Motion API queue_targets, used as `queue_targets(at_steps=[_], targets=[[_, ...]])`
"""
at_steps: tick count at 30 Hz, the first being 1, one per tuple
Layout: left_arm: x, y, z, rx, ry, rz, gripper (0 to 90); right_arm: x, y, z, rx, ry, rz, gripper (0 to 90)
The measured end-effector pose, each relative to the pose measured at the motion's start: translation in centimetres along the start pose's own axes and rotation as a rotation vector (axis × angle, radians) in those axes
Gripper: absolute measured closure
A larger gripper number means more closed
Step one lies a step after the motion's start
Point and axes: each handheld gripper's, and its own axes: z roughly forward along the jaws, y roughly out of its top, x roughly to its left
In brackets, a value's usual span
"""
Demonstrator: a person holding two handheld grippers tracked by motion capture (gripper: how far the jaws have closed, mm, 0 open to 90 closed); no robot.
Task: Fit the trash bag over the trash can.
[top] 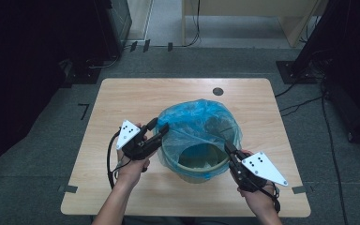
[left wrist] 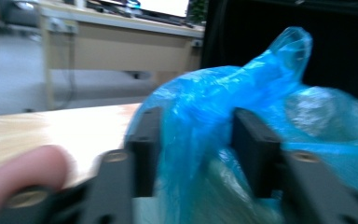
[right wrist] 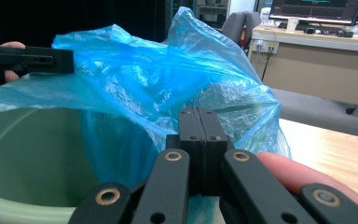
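A pale green bin (top: 194,176) stands in the middle of the table, lined with a blue plastic bag (top: 197,119) that billows above its rim. At the bin's left side my left gripper (top: 157,127) has its jaws apart, and a bunched fold of the bag (left wrist: 205,93) hangs loosely between them (left wrist: 200,135). My right gripper (top: 228,146) is at the bin's right rim. Its jaws (right wrist: 199,116) are pressed together on the bag's edge (right wrist: 135,70), with blue film showing beneath them. The bin's green wall (right wrist: 9,205) curves away to the left, and the left gripper (right wrist: 32,60) shows beyond it.
The wooden table (top: 122,98) has a dark round hole (top: 218,91) near its back edge. Grey tape marks sit at the front corners (top: 69,189). Cables (top: 304,101) run over the carpet to the right, and a wooden desk (top: 243,14) stands behind.
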Motion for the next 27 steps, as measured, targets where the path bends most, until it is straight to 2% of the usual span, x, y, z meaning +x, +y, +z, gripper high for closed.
queue_targets(at_steps=[2, 4, 6, 10, 14, 17, 20, 22, 25, 27], targets=[[-0.1, 0.1, -0.1, 0.001, -0.006, -0.004, 70.3, -0.3, -0.1, 0.0, -0.002, -0.003, 0.006, 90.0], [-0.2, 0.2, -0.3, -0.001, 0.004, 0.008, 74.8, -0.3, -0.2, -0.1, -0.007, -0.003, 0.003, 90.0], [-0.1, 0.3, -0.6, -0.007, 0.008, 0.000, 79.6, -0.1, -0.2, -0.1, -0.005, -0.001, -0.003, 90.0], [0.6, 0.9, -1.6, -0.057, 0.018, -0.035, 80.0, 0.0, -0.1, -0.3, -0.019, -0.021, -0.010, 90.0], [1.0, 1.4, -2.8, -0.075, 0.017, -0.045, 83.3, -0.5, 0.1, -0.7, -0.030, -0.044, -0.009, 90.0], [1.2, 1.5, -3.6, -0.077, -0.007, -0.047, 85.8, -1.2, -0.2, -1.3, -0.025, -0.072, -0.003, 90.0], [1.7, 1.2, -4.3, -0.080, -0.059, -0.066, 87.6, -2.1, -0.6, -1.9, -0.017, -0.099, 0.009, 90.0], [1.9, 0.8, -4.6, -0.083, -0.058, -0.076, 88.6, -2.7, -0.8, -2.2, -0.014, -0.117, 0.014, 90.0], [2.3, 0.1, -4.8, -0.059, -0.050, -0.088, 89.2, -3.8, -1.2, -2.5, -0.002, -0.151, 0.040, 90.0], [2.7, -0.5, -4.7, -0.041, -0.075, -0.119, 89.3, -4.3, -1.5, -2.5, 0.008, -0.169, 0.053, 90.0]])
